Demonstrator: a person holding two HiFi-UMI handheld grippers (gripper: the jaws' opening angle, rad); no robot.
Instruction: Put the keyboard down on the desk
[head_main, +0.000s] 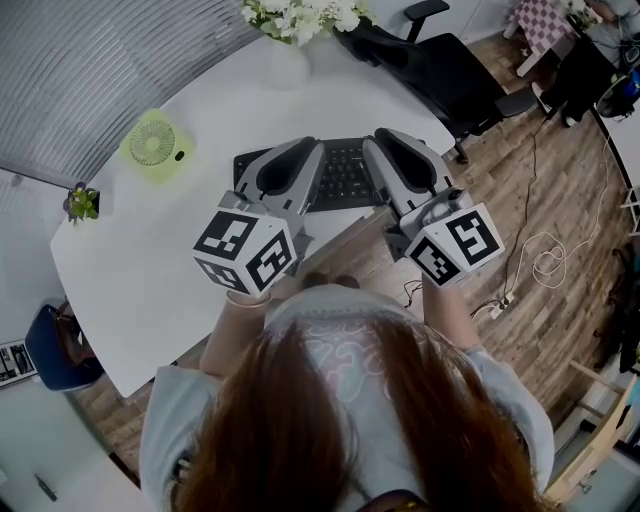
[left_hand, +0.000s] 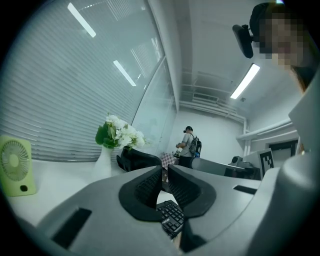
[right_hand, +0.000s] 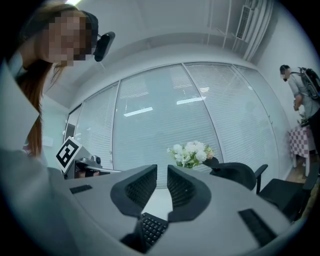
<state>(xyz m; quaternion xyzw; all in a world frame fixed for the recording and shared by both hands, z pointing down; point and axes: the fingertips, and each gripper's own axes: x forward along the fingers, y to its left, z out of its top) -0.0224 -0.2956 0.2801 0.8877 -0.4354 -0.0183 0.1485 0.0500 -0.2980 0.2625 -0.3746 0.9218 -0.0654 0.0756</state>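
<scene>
The keyboard (head_main: 345, 178) lies on the white desk (head_main: 150, 240), just ahead of and below the tips of both grippers, with its two ends hidden beneath them in the head view. Neither gripper has hold of it. By the look of it, the set-down is done, and all that seems left is to draw the tools clear.

The left gripper (head_main: 298, 152) hovers over the keyboard's left end. Its own view shows its jaws drawn close, only a thin slit between the ribbed pads. Nothing sits in that slit, and a corner of the keys shows below the jaws.

The right gripper (head_main: 402, 140) hovers over the keyboard's right end. Its jaws stand a little wider apart but still narrow, and they too are empty. The keys again show beneath them, not between them. No view shows clearly whether either gripper's underside touches the keyboard.

Beyond the jaw tips, at the far edge of the desk, stands a vase of white flowers (head_main: 300, 15). A small green fan (head_main: 152, 145) sits out to the left of the left gripper. A black office chair (head_main: 440, 70) stands off the desk, ahead and to the right of the right gripper.
</scene>
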